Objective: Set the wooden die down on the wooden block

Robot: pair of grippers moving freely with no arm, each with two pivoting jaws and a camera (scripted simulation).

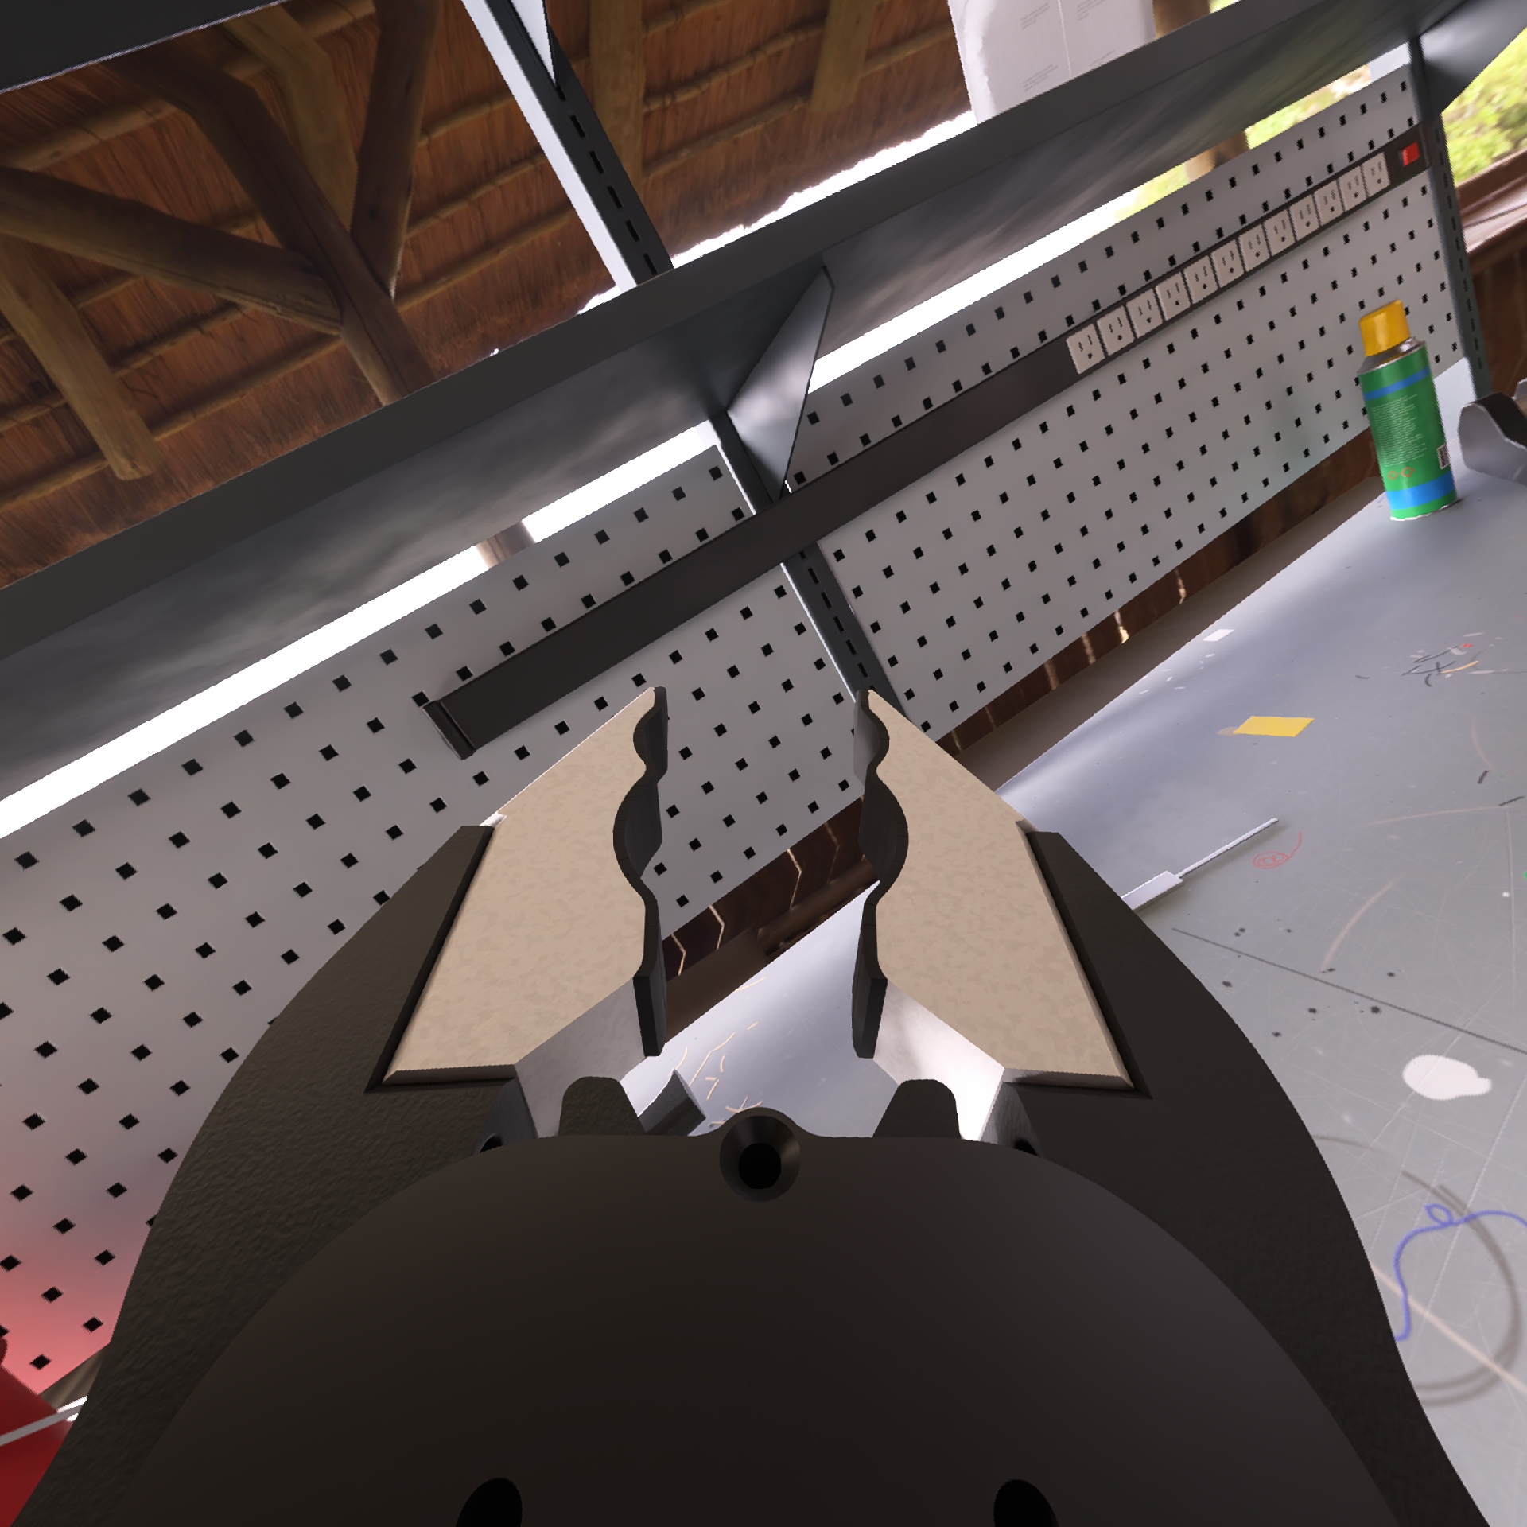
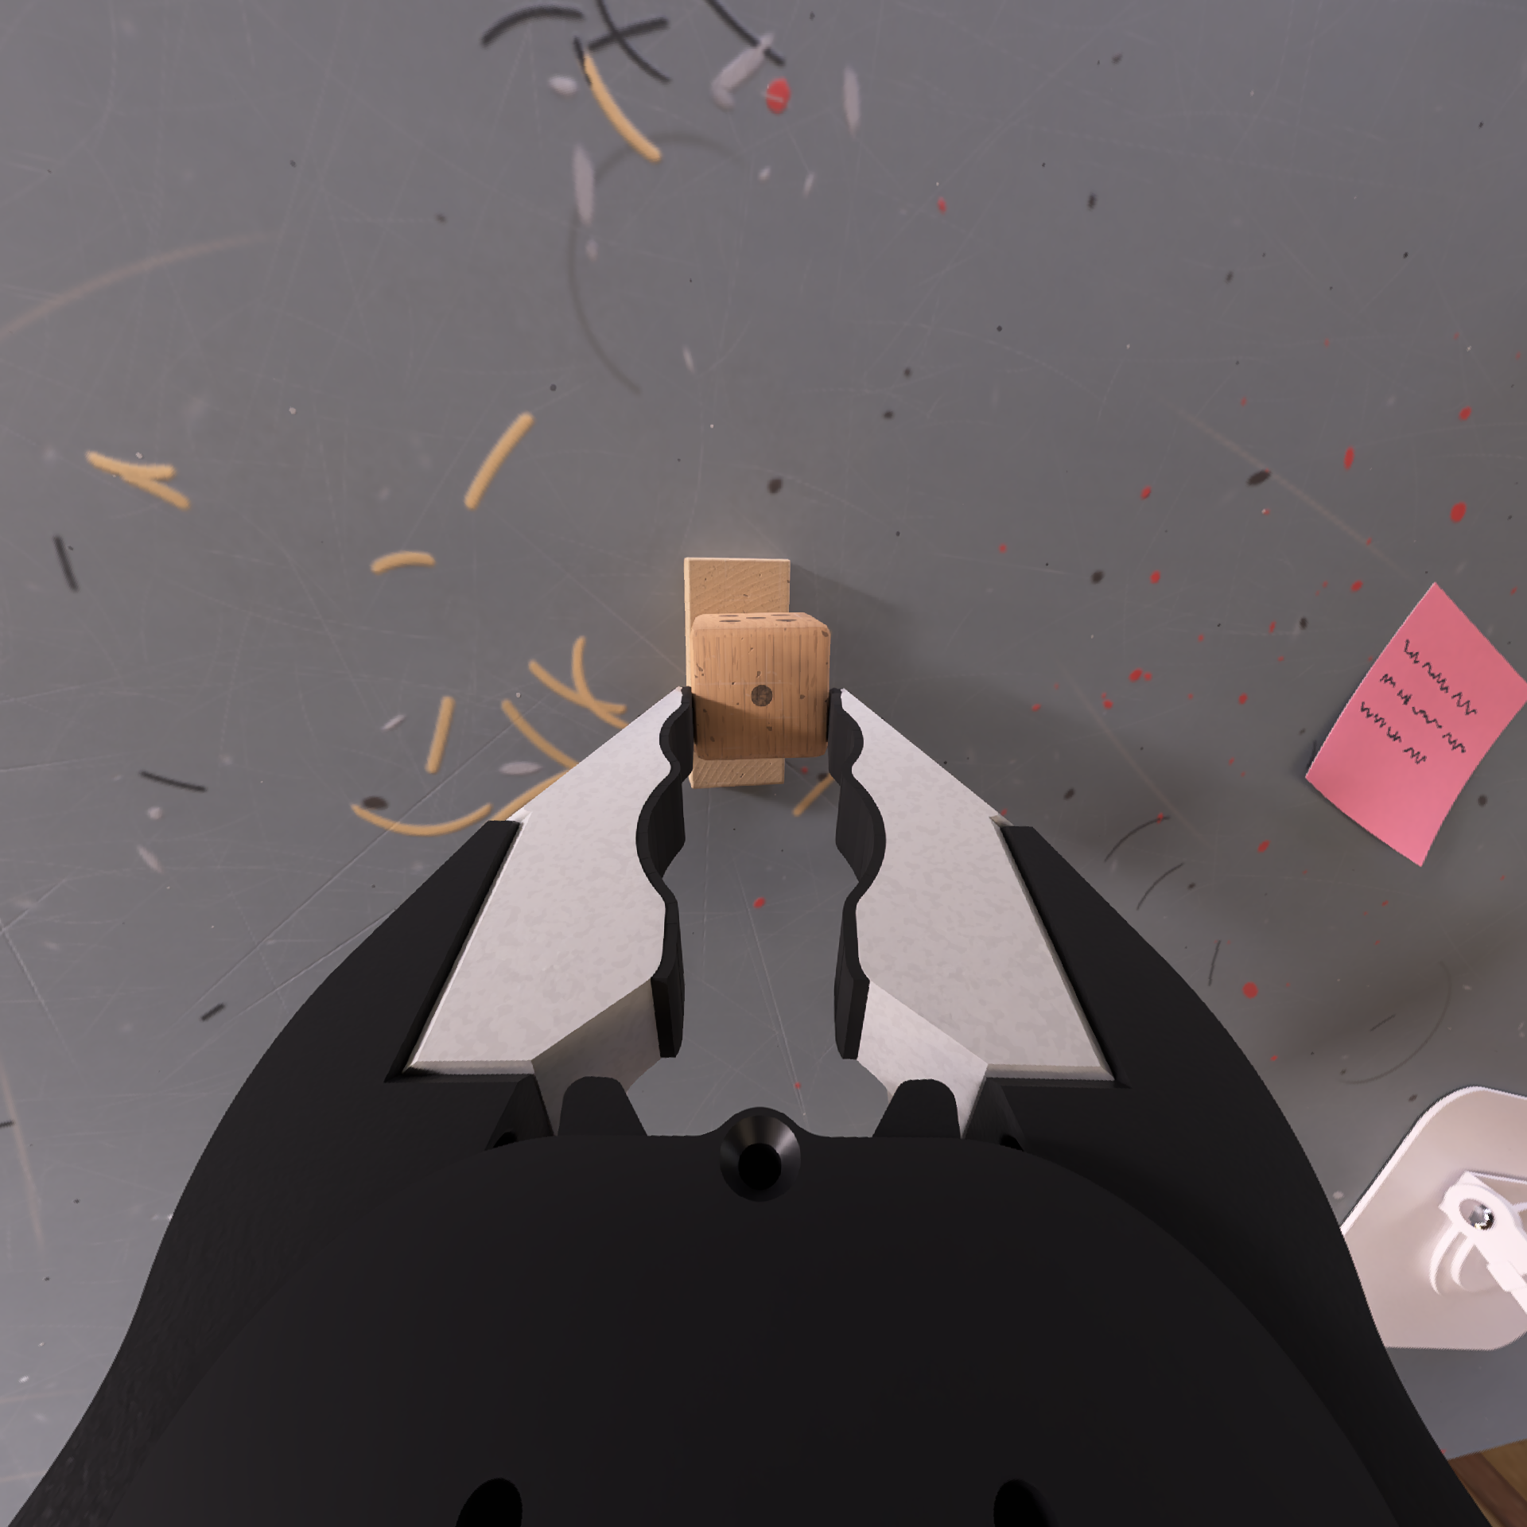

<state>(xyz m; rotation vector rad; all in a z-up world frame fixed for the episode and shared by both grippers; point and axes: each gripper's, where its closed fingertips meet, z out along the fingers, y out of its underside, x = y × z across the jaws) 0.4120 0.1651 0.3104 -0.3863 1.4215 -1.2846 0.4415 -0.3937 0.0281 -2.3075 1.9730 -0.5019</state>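
Only the right wrist view shows the right gripper (image 2: pixel 758 712) clamping the wooden die (image 2: pixel 758 684) over the wooden block (image 2: pixel 735 585) — the left gripper (image 1: pixel 760 717) gapes empty.

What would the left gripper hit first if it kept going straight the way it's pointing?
The left gripper, open and empty, points at the grey pegboard behind the bench. Nothing shows between them, so the pegboard would likely come first; depth is unclear.

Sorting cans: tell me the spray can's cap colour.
Yellow cap on the green-and-blue spray can, best in the left wrist view.
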